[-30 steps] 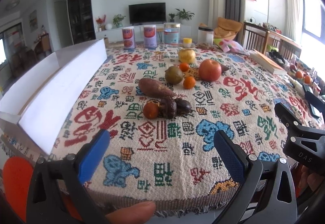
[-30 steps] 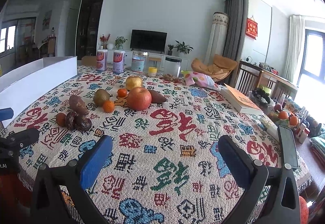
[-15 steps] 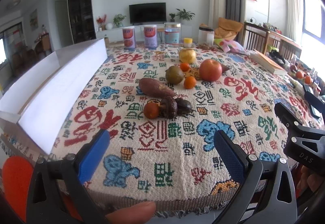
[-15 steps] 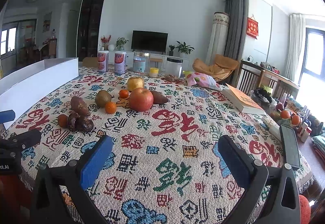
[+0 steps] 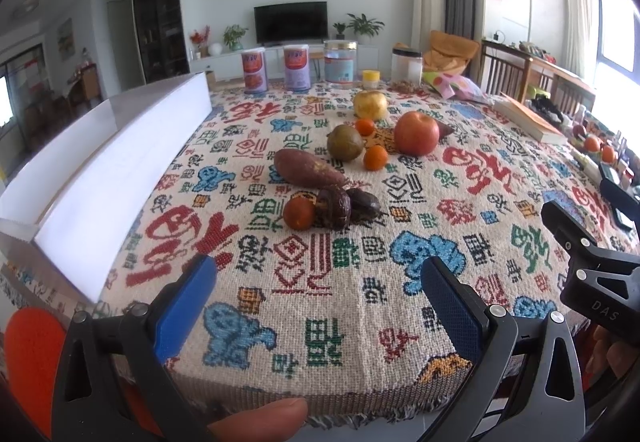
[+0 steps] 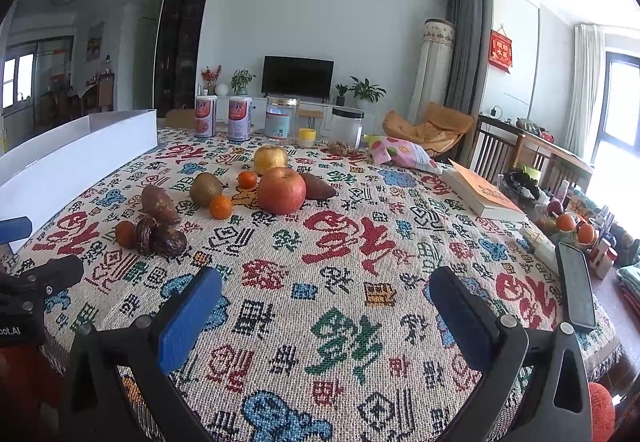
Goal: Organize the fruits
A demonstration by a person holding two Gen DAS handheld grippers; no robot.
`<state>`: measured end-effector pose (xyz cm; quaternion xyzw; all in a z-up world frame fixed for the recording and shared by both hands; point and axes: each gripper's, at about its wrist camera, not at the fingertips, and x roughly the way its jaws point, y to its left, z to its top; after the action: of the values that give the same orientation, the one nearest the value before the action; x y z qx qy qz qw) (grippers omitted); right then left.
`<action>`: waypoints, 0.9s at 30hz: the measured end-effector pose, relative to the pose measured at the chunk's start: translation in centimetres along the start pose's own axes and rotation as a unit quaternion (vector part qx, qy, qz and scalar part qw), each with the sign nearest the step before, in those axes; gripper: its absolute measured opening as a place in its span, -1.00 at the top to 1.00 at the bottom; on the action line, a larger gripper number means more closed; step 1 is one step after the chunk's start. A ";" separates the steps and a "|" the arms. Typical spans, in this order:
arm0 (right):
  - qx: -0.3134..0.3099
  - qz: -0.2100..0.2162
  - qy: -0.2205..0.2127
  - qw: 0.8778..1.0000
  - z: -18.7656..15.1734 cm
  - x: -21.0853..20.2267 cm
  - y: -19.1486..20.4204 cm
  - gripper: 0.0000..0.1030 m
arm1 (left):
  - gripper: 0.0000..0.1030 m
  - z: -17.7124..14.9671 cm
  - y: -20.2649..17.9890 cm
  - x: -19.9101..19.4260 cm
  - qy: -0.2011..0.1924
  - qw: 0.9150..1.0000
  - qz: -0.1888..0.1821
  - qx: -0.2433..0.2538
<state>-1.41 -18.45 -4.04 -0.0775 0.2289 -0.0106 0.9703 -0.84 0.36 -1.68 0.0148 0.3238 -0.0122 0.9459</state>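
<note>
The table (image 5: 360, 302), under a patterned cloth, carries a long white box (image 5: 120, 169) along its left side. Mid-table the fruits cluster: red apple (image 5: 416, 132), sweet potato (image 5: 306, 169), kiwi (image 5: 345, 142), small oranges (image 5: 375, 157). The left claw (image 5: 316, 306) and right claw (image 6: 320, 318) hang released near the table's front edge, grasping nothing.

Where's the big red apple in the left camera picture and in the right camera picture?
Left wrist view: the red apple sits right of centre, in the upper half.
Right wrist view: the red apple sits left of centre, at mid-height.
Shared landmark: the yellow apple just behind it.
</note>
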 end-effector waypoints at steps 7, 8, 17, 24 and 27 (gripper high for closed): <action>0.001 0.000 -0.004 1.000 0.0 0.0 0.1 -1.00 | -0.99 0.0 0.1 0.0 -0.001 1.000 0.000 -0.001; 0.001 0.000 -0.004 1.000 0.0 0.0 0.1 -1.00 | -0.99 0.0 0.1 0.0 -0.001 1.000 0.000 -0.001; 0.003 0.001 -0.006 1.000 0.1 -0.1 0.0 -1.00 | -0.99 0.1 0.1 0.0 0.000 1.000 0.000 -0.001; 0.004 0.002 -0.004 1.000 0.1 -0.1 0.0 -1.00 | -0.99 0.0 0.1 0.1 0.000 1.000 0.000 -0.001; 0.003 0.003 -0.003 1.000 0.0 -0.1 0.0 -1.00 | -0.99 0.0 0.1 0.2 0.002 1.000 0.000 -0.001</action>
<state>-1.45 -18.43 -3.97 -0.0736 0.2256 -0.0086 0.9714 -0.71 0.47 -1.82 0.0139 0.3261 -0.0114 0.9451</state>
